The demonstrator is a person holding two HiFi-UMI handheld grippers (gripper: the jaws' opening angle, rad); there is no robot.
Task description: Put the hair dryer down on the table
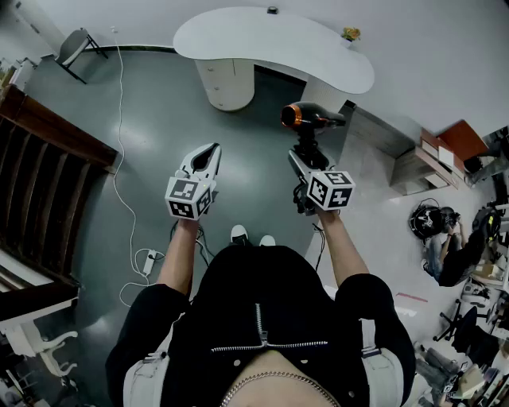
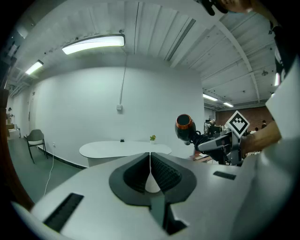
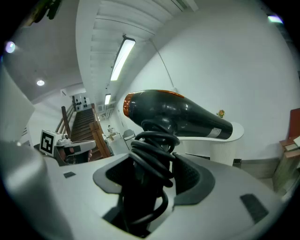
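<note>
My right gripper point(image 1: 303, 151) is shut on the handle of a black hair dryer point(image 1: 308, 118) with an orange ring at its back end. The hair dryer point(image 3: 178, 115) stands upright between the jaws, its cord point(image 3: 152, 154) wound round the handle. It also shows from the side in the left gripper view, where the hair dryer point(image 2: 184, 128) is held up in the air by the right gripper point(image 2: 199, 139). My left gripper point(image 1: 208, 153) is shut with nothing in it, its pads point(image 2: 157, 172) meeting. The white curved table point(image 1: 270, 40) lies ahead, beyond both grippers.
A small plant point(image 1: 351, 34) stands at the table's right end and a small dark object point(image 1: 273, 10) at its far edge. A folding chair point(image 1: 75, 48) is at far left, a wooden staircase point(image 1: 44, 171) at left, a white cable point(image 1: 121, 159) on the floor, clutter and a seated person point(image 1: 445, 246) at right.
</note>
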